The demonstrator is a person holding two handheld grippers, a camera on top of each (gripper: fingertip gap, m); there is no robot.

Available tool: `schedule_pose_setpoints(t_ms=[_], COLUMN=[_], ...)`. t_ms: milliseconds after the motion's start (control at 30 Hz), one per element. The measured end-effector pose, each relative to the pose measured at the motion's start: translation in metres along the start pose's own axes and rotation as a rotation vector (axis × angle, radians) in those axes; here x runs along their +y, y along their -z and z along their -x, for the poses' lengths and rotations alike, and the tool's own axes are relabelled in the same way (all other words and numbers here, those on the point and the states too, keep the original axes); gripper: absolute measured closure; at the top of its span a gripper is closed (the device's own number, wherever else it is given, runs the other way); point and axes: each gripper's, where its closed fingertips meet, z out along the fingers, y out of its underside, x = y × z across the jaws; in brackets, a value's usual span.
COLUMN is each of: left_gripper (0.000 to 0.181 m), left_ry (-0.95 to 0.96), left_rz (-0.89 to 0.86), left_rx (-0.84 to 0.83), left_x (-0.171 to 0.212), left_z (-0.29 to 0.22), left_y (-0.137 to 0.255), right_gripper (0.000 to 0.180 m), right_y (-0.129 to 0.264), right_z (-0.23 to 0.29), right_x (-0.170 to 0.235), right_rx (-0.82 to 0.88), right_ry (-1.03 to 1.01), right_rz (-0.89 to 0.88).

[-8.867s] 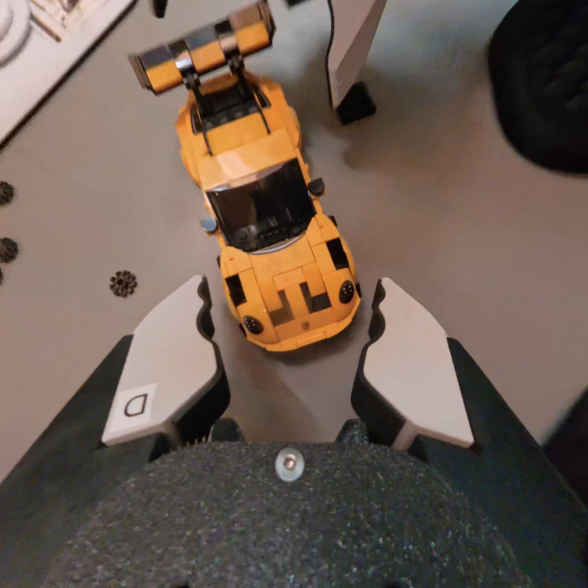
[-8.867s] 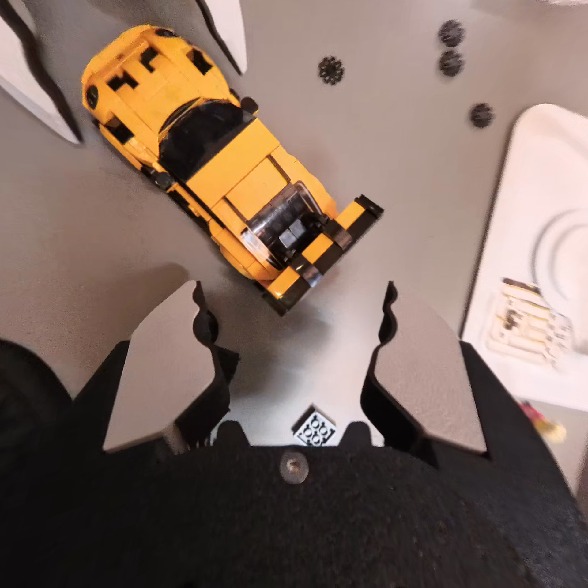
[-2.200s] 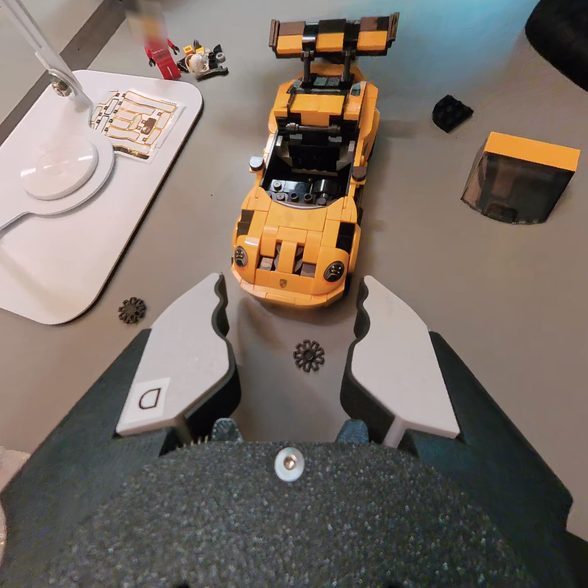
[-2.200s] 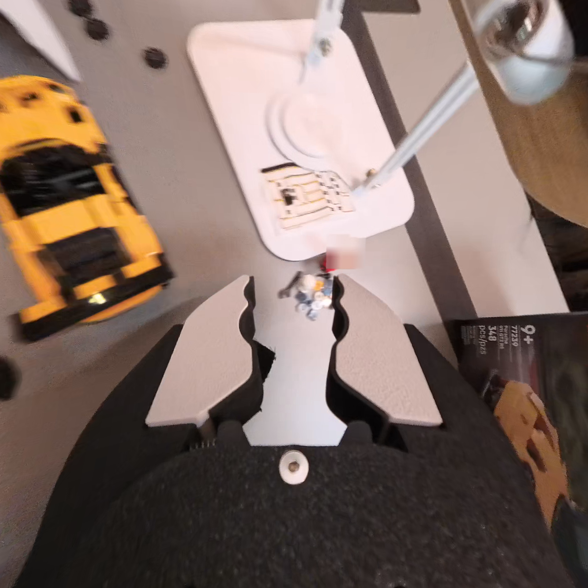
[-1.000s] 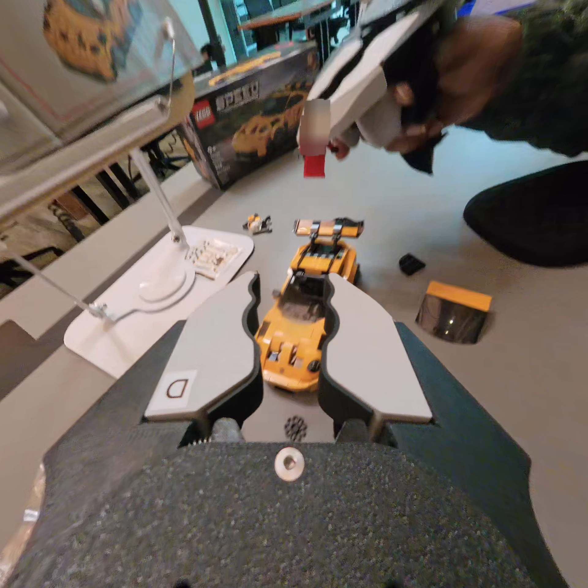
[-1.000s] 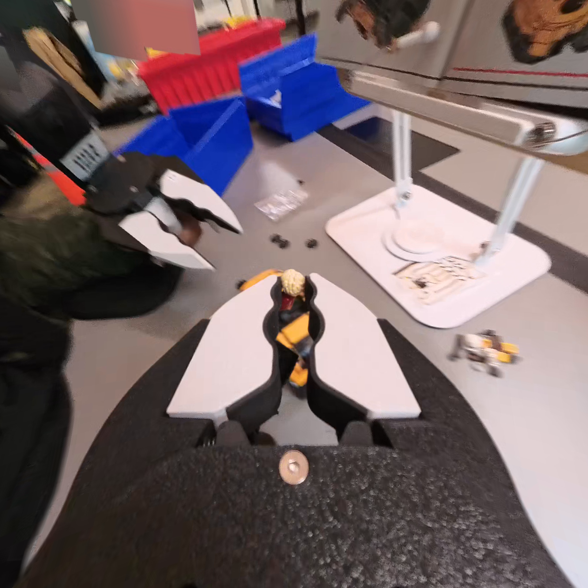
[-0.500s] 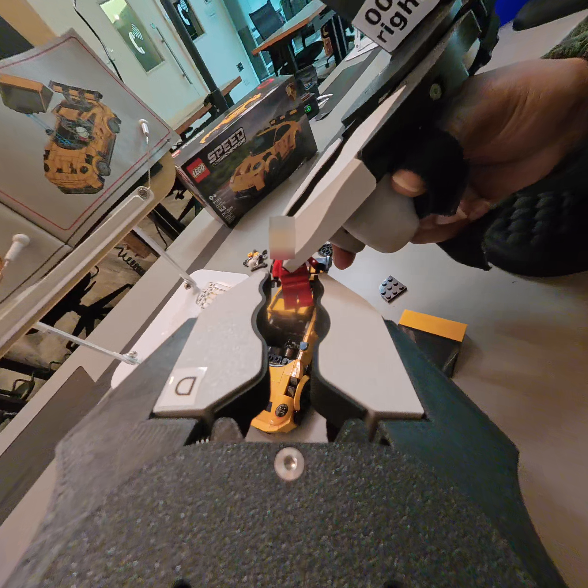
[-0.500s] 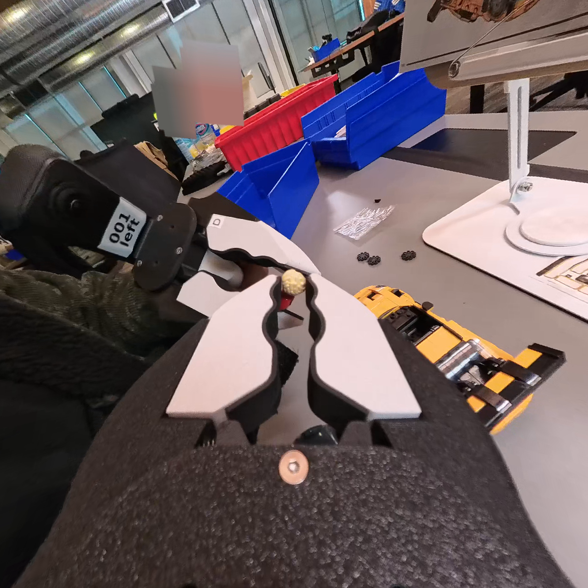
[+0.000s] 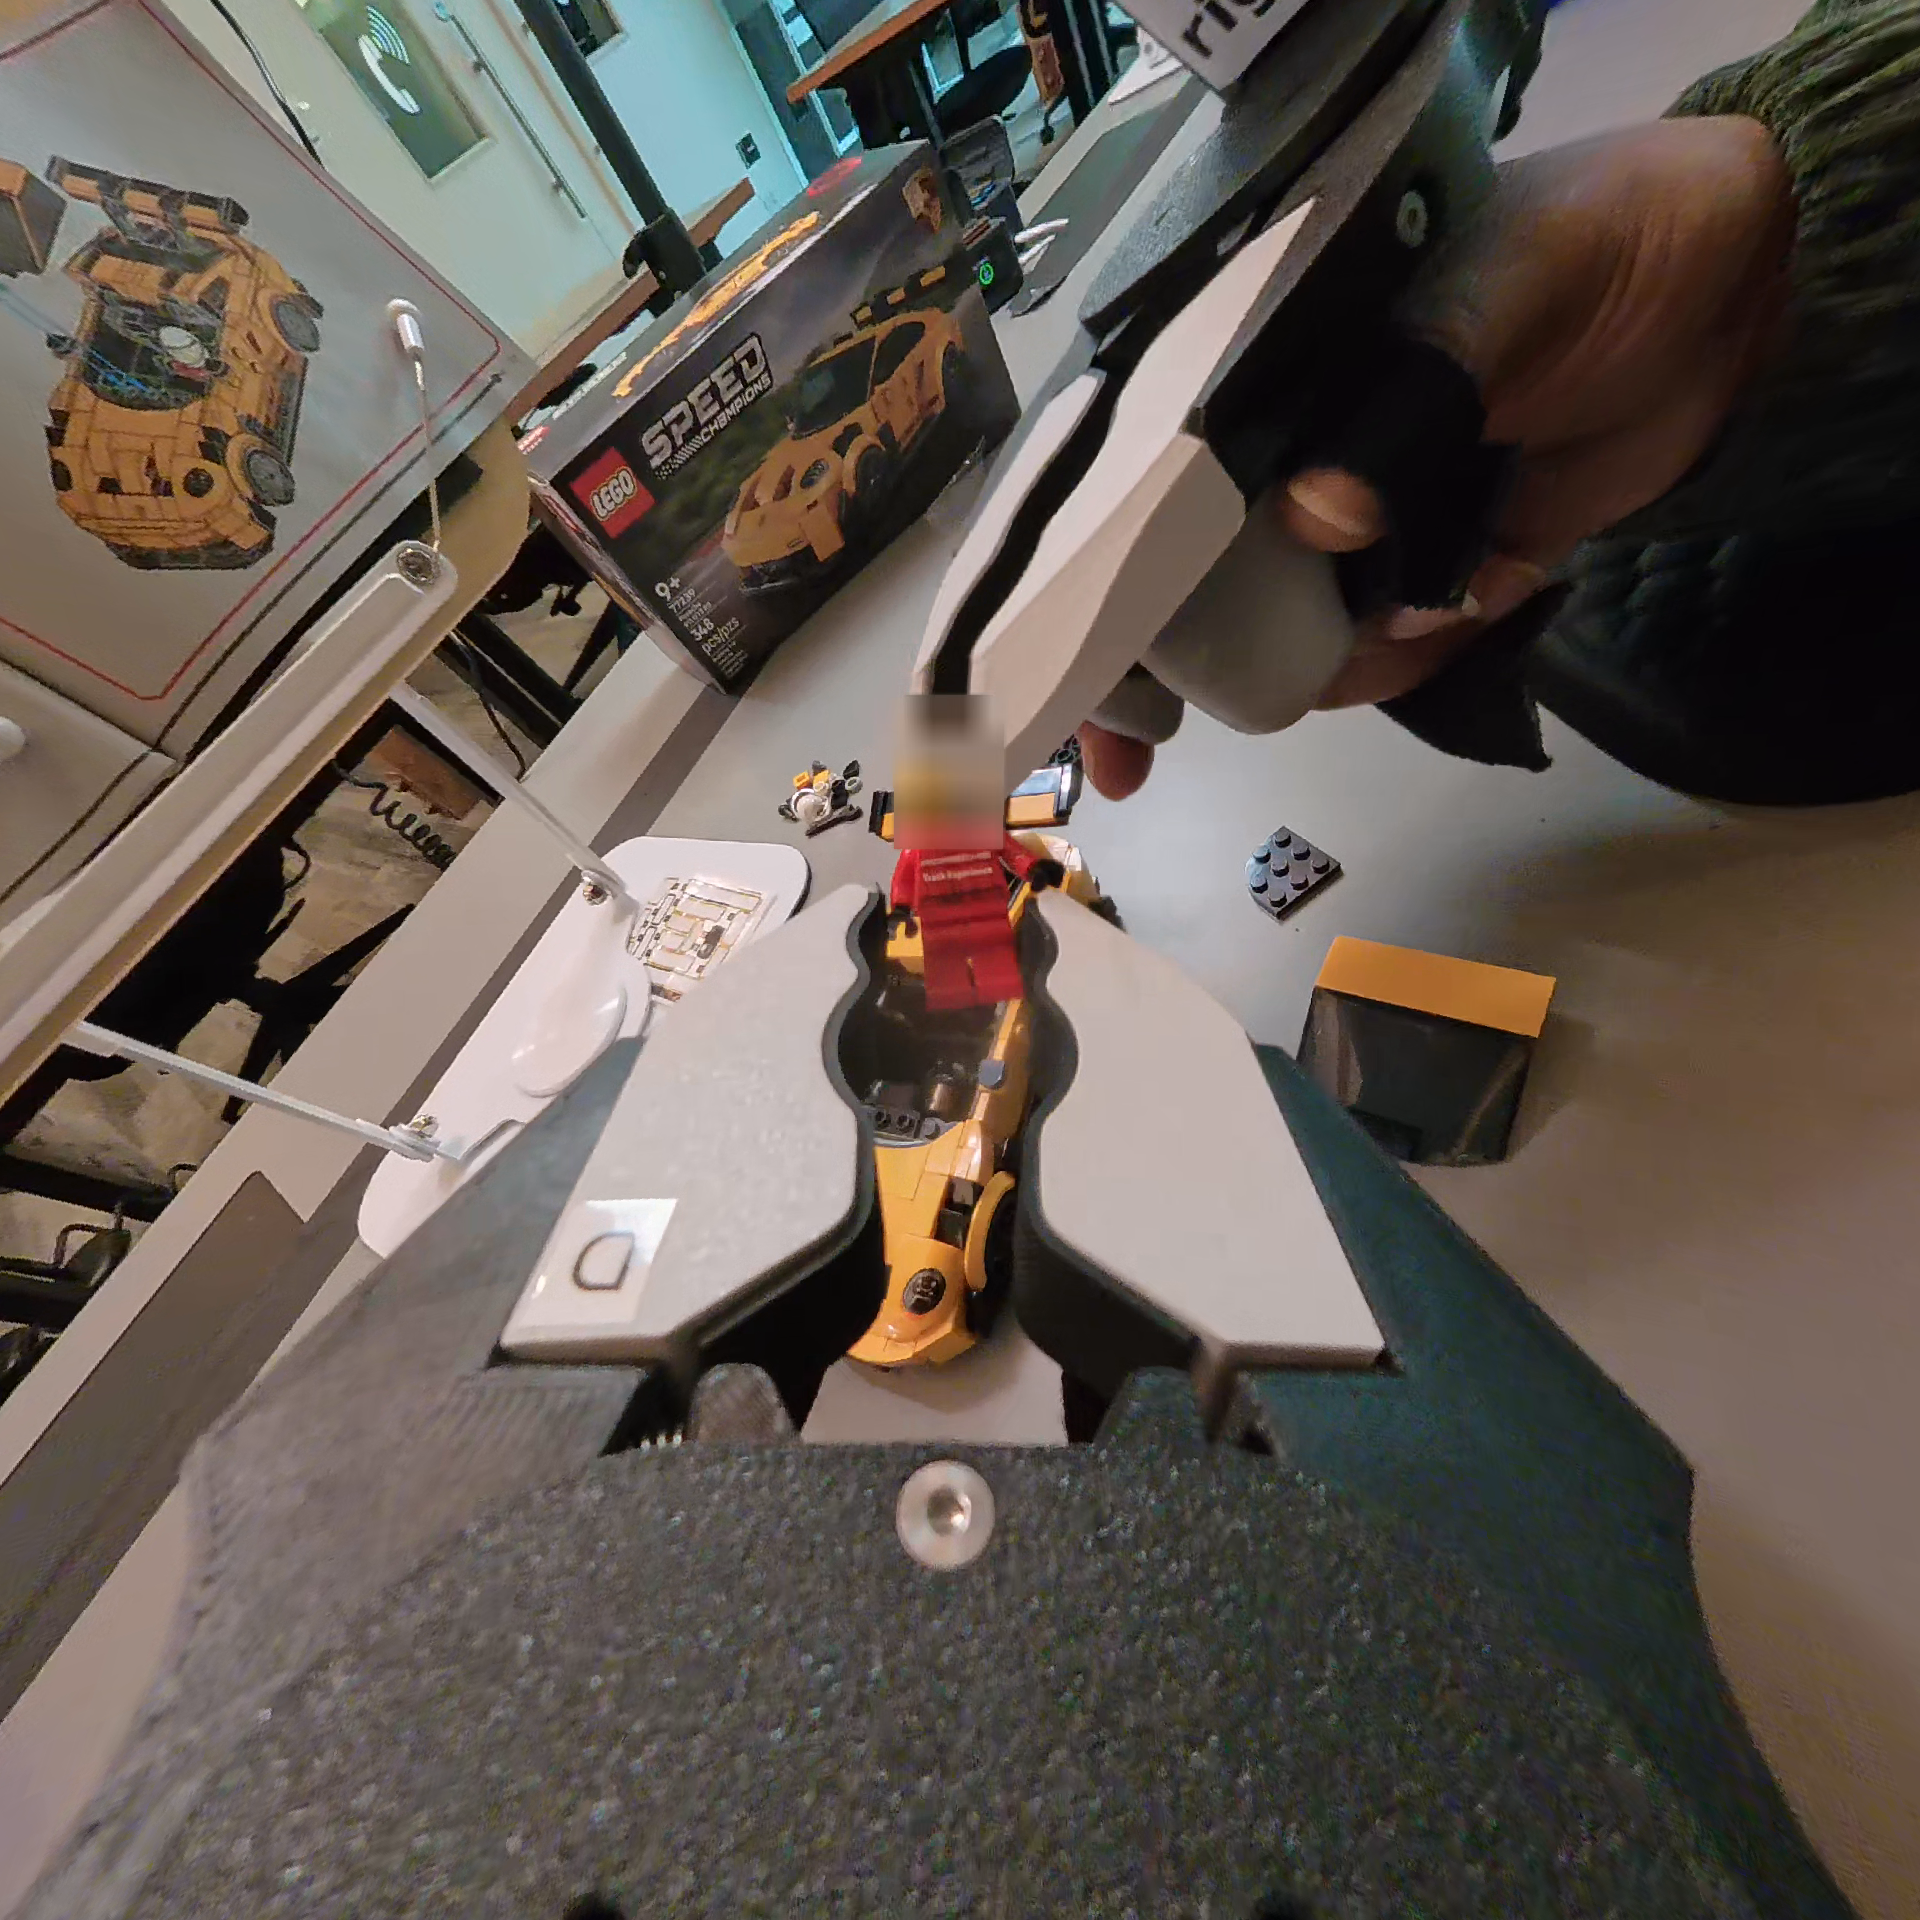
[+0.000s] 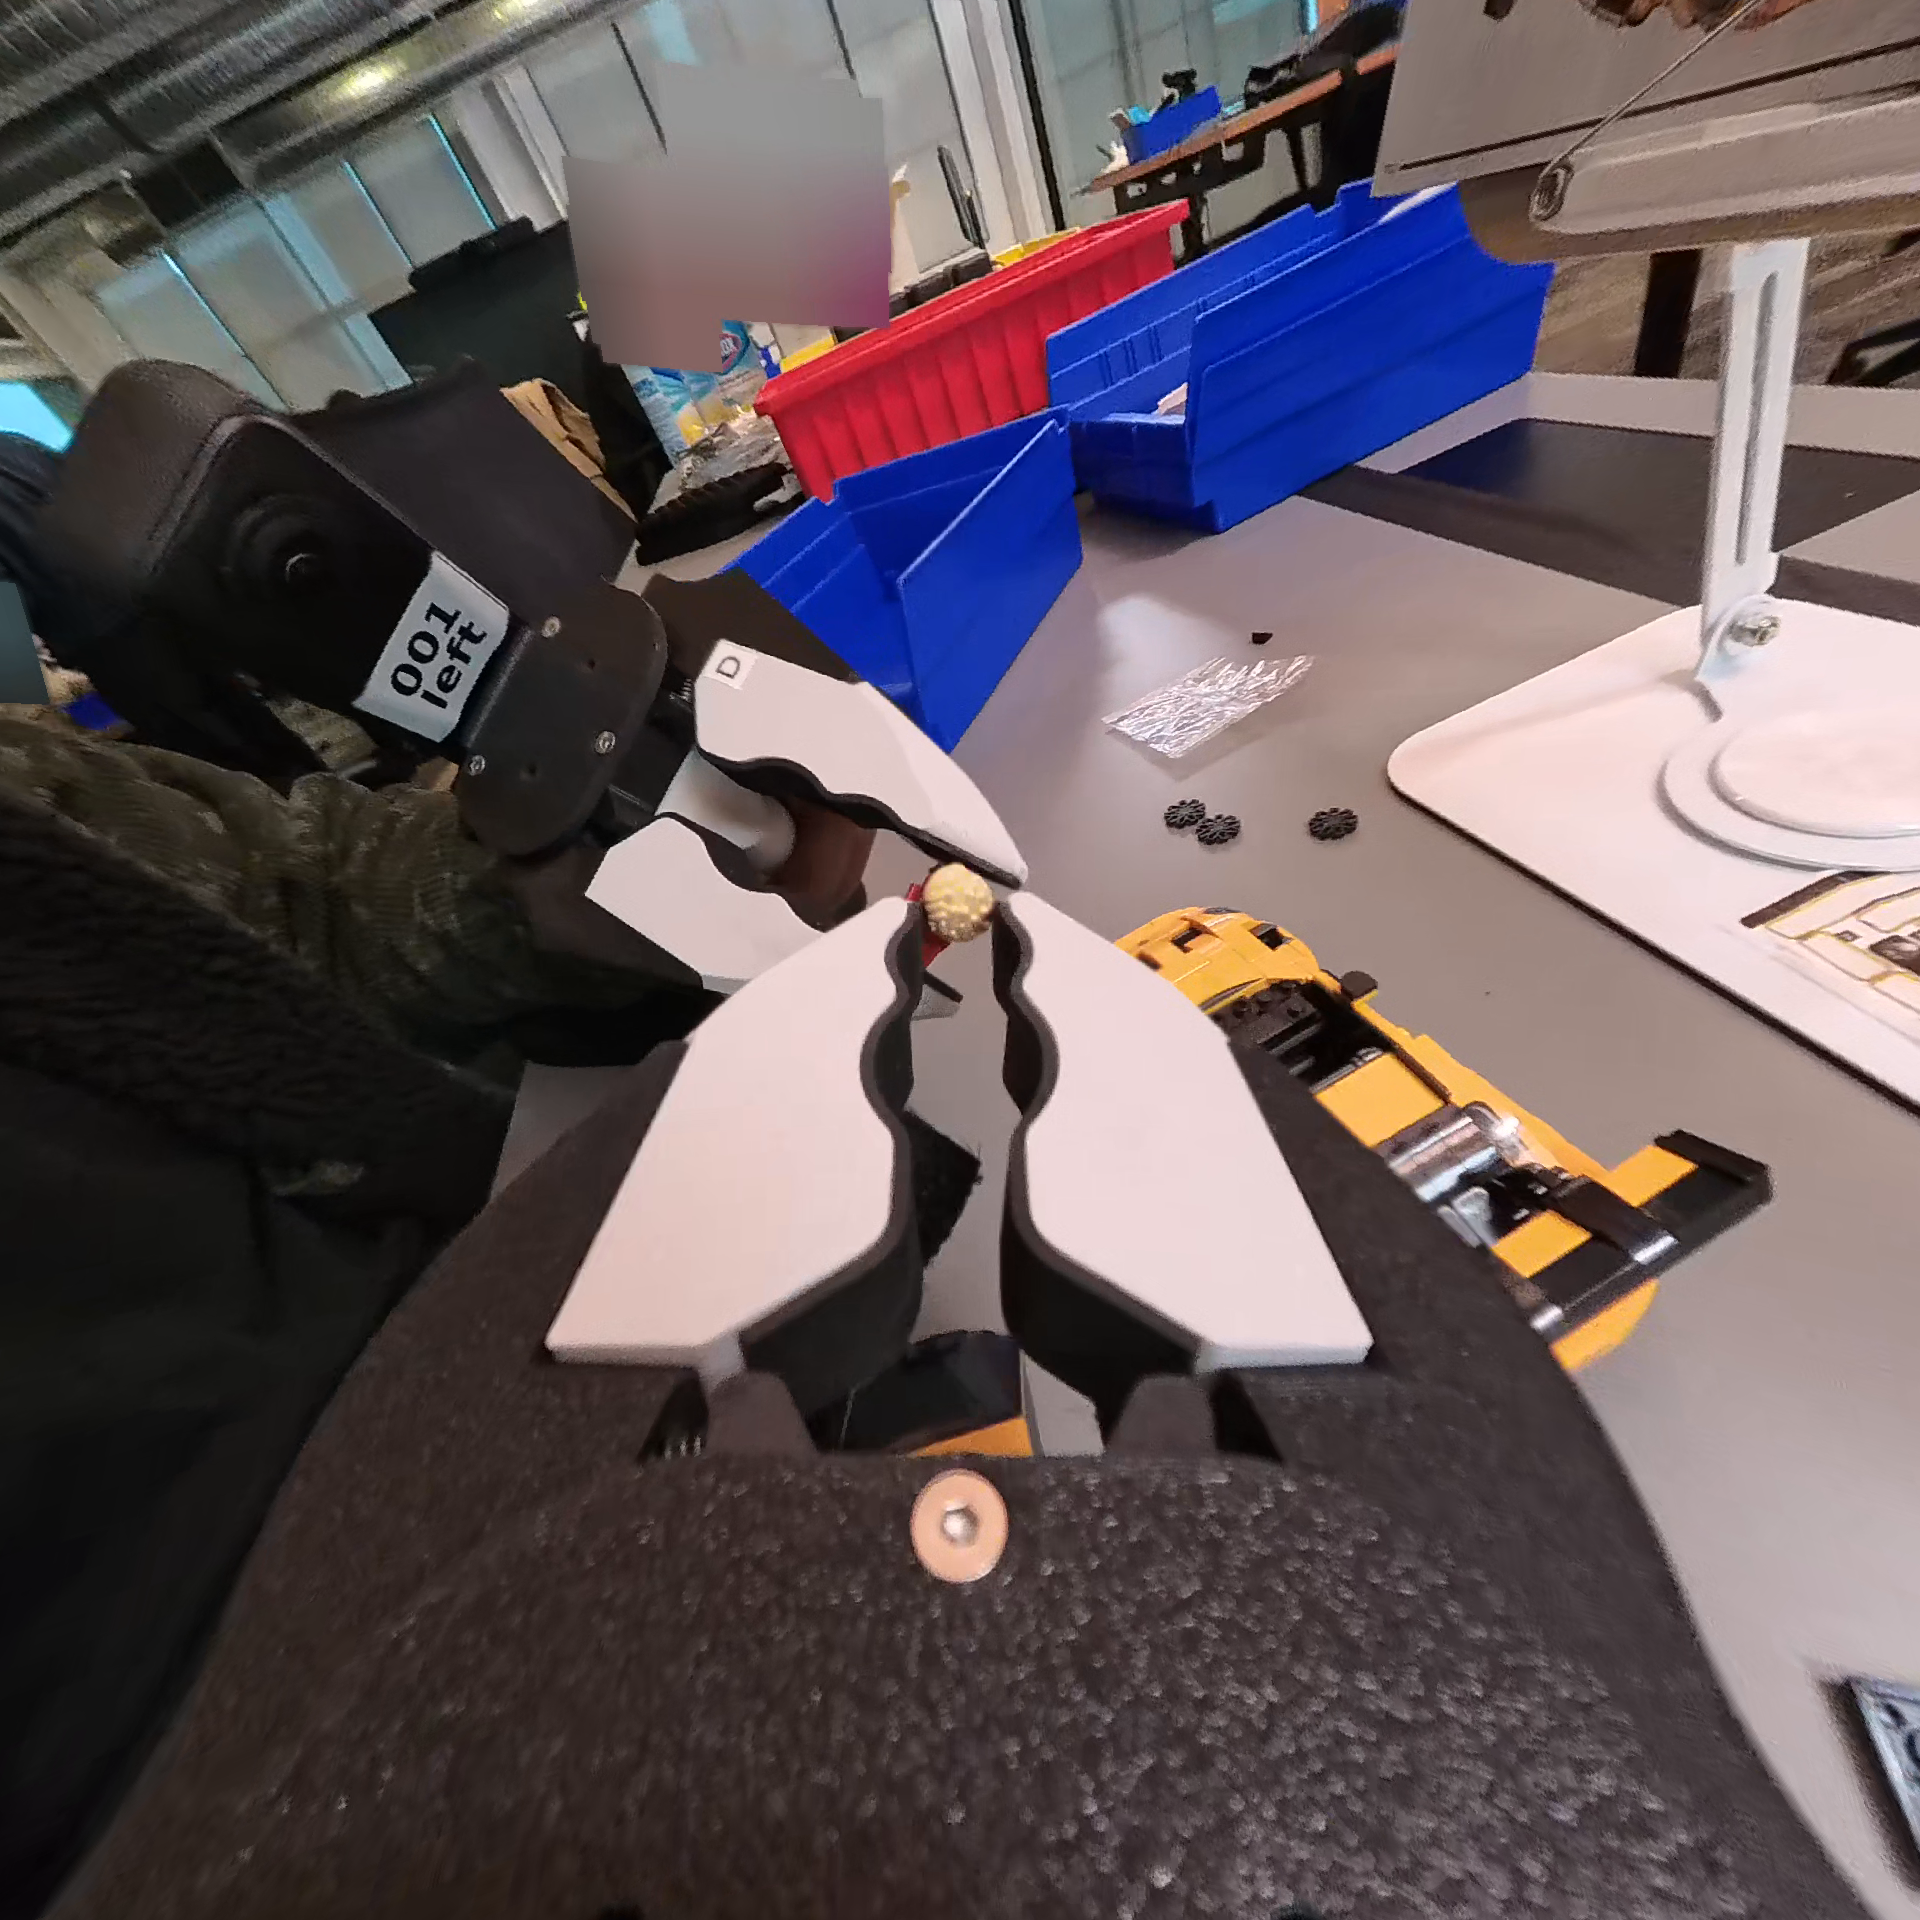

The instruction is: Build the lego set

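The minifigure (image 9: 958, 894) hangs in the air above the yellow car (image 9: 940, 1205), which sits roofless on the desk (image 9: 1621, 1382), well in from the far edge. The right tool (image 10: 951, 916) has it pinched by the head, which leaves the red legs free to go down into the open cockpit. I'd guess that is why the canopy piece (image 9: 1423, 1039) is parked off to the car's side. The left tool (image 9: 956, 920) is drawn narrow, with its tips either side of the legs, probably to steady or bend them. I cannot tell whether it actually grips.

The left wrist view shows the figure's front, the cockpit beneath it and a black plate (image 9: 1291, 871) beyond the canopy. The right wrist view shows only the figure's pale hair, but it also takes in the car's rear wing and three small black rims (image 10: 1205, 823) lying towards the blue bins (image 10: 966, 582).
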Motion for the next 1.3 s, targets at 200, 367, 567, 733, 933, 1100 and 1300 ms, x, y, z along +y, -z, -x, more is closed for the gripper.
schedule_pose_setpoints(t_ms=[200,367,567,733,933,1100,1300], left_gripper=[0.157,0.157,0.157,0.158,0.158,0.158,0.158], left_ry=[0.053,0.068,0.073,0.104,0.108,0.117,0.142], left_rz=[-0.016,-0.025,-0.034,-0.052,-0.067,-0.081,-0.099], left_rx=[0.033,0.041,0.049,0.075,0.076,0.074,0.087], left_x=[-0.002,-0.004,-0.006,-0.009,-0.011,-0.014,-0.017], left_z=[-0.002,-0.003,-0.004,-0.005,-0.005,-0.004,-0.004], left_y=[0.001,0.002,0.004,0.006,0.007,0.009,0.011], right_gripper=[0.168,0.168,0.168,0.169,0.169,0.169,0.169], right_y=[0.002,0.003,0.004,0.005,0.006,0.007,0.008], right_z=[0.002,0.003,0.006,0.008,0.010,0.012,0.015], right_x=[-0.001,-0.001,-0.002,-0.003,-0.005,-0.007,-0.010], right_rx=[-0.037,-0.047,-0.058,-0.068,-0.075,-0.089,-0.104], right_ry=[0.001,0.001,-0.003,0.010,0.017,0.003,0.001], right_rz=[-0.013,-0.017,-0.026,-0.026,-0.032,-0.047,-0.060])
